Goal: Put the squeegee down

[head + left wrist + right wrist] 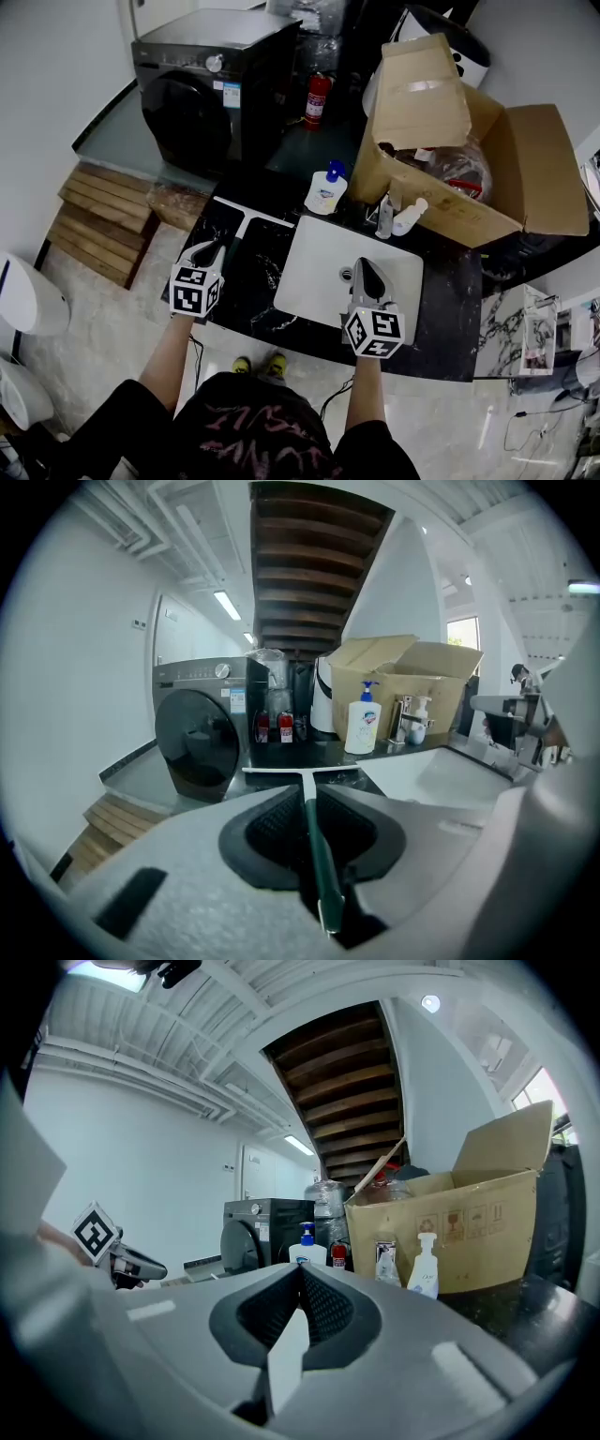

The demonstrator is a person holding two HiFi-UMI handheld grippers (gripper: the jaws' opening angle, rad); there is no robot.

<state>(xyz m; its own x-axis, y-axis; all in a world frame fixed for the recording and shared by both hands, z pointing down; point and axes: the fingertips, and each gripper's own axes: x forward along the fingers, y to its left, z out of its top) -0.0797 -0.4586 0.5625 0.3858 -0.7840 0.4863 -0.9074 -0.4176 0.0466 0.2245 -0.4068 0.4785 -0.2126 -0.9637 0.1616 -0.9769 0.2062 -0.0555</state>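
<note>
One squeegee (315, 827), judged light and stiff, with a soft blade edge and a thin, smooth handle best taken mid-length, is clamped by that green handle in the left gripper (306, 789); its white blade is ahead over the black counter (253, 281), contact undetermined. The right gripper (300, 1264) is closed on a white strip (289, 1353). Plastic-wrapped goods, not identifiable, are noted inside the open cardboard box (450, 211).

Even light is being cast by a ceiling tube light (226, 605); gripper views are being warped and darkened at their edges, the near squeegee handle (322, 864) blurred.
</note>
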